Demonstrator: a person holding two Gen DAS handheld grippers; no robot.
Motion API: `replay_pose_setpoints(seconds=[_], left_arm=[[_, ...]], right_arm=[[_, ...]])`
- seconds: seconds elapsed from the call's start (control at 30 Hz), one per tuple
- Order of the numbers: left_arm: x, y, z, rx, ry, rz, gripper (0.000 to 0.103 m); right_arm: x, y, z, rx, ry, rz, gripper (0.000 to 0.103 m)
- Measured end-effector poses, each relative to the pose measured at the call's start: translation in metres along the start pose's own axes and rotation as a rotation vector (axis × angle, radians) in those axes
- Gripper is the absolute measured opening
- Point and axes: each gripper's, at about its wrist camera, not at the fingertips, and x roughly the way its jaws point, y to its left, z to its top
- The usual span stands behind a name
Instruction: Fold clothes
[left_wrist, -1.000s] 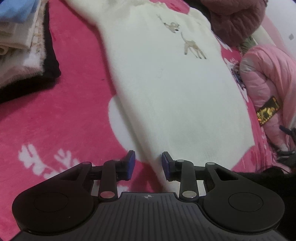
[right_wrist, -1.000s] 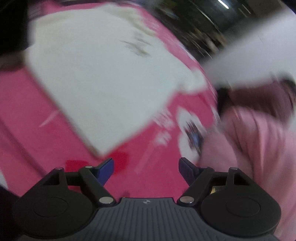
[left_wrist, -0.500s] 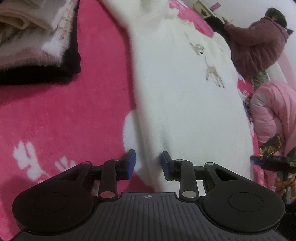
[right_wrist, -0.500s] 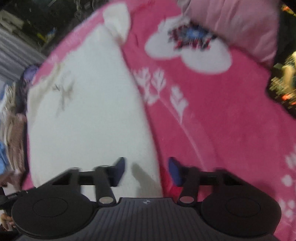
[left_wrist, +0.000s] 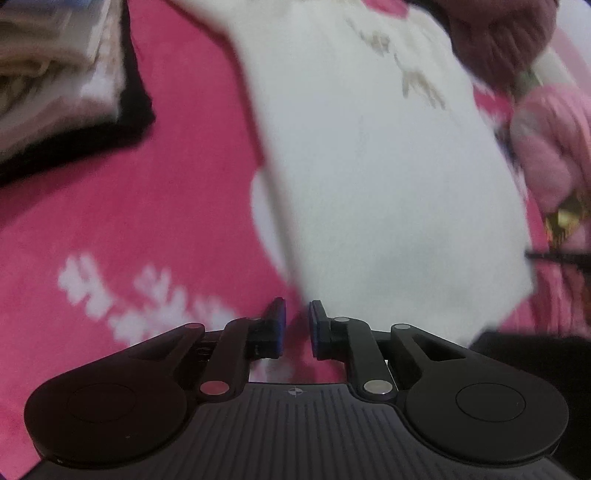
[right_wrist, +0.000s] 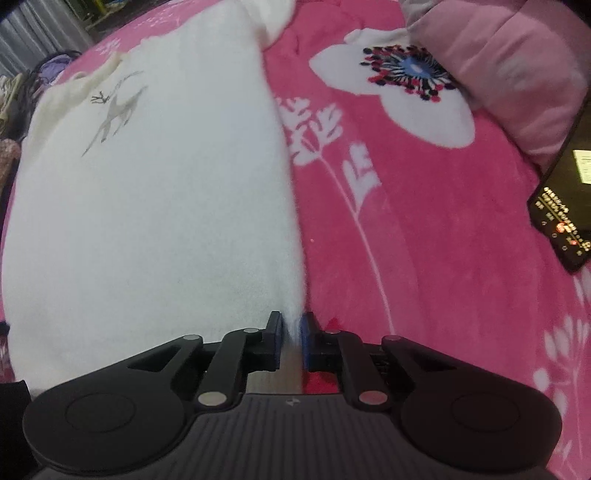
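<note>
My right hand-held gripper (right_wrist: 291, 334) has just been closing, now pinching the white sweater's (right_wrist: 155, 206) lower right edge at frame bottom; the left hand-held gripper (left_wrist: 297, 328) has narrowed too, but blur hides whether it pinches the hem; sweater lies on the pink blanket (right_wrist: 424, 229)

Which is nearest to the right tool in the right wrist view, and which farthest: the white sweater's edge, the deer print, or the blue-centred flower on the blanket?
1. White sweater: its edge sits between the right tool's fingers.
2. Deer print: up the sweater, upper left.
3. Blue-centred flower: on the pink blanket, upper right; too close to the deer print to rank firmly.
</note>
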Motion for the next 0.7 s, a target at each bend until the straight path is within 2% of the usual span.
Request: replay_pose_setpoints(seconds=[0.03,0.07,0.13,0.2,0.23,0.33,0.43,0.53,0.6,0.67,0.7], left_arm=[[-0.002,0.001,-0.004,0.012,0.019,0.009,0.013],[-0.010,0.002,-0.006,0.024,0.010,0.024,0.013],[-0.027,0.002,-0.006,0.052,-0.038,0.061,0.014],[-0.047,-0.002,0.001,0.094,-0.147,0.086,0.017],[-0.053,-0.006,0.007,0.106,-0.190,0.072,0.021],[-0.043,-0.029,0.026,0.147,-0.237,0.005,0.022],[-0.020,-0.057,0.051,0.214,-0.257,-0.006,0.022],[0.004,-0.078,0.089,0.177,-0.276,-0.033,0.022],[0.017,-0.089,0.120,0.153,-0.301,-0.039,0.023],[0.031,-0.102,0.156,0.130,-0.334,-0.037,0.028],[0.039,-0.107,0.174,0.117,-0.348,-0.040,0.029]], right_arm=[[-0.003,-0.001,0.001,0.000,-0.002,-0.011,0.026],[-0.007,-0.002,0.001,-0.001,-0.004,-0.024,0.032],[-0.023,-0.003,0.000,0.003,-0.045,-0.034,0.032],[-0.042,0.000,0.001,-0.008,-0.102,-0.030,0.030],[-0.050,0.006,0.002,-0.031,-0.137,-0.016,0.030],[-0.053,0.030,0.004,-0.092,-0.178,0.075,0.030],[-0.027,0.056,-0.002,-0.189,-0.099,0.100,0.030],[0.006,0.051,-0.013,-0.220,0.041,0.054,0.027],[0.004,0.039,-0.012,-0.202,0.066,0.080,0.026],[-0.007,0.029,0.001,-0.163,0.097,0.099,0.029],[-0.015,0.023,0.012,-0.125,0.086,0.133,0.029]])
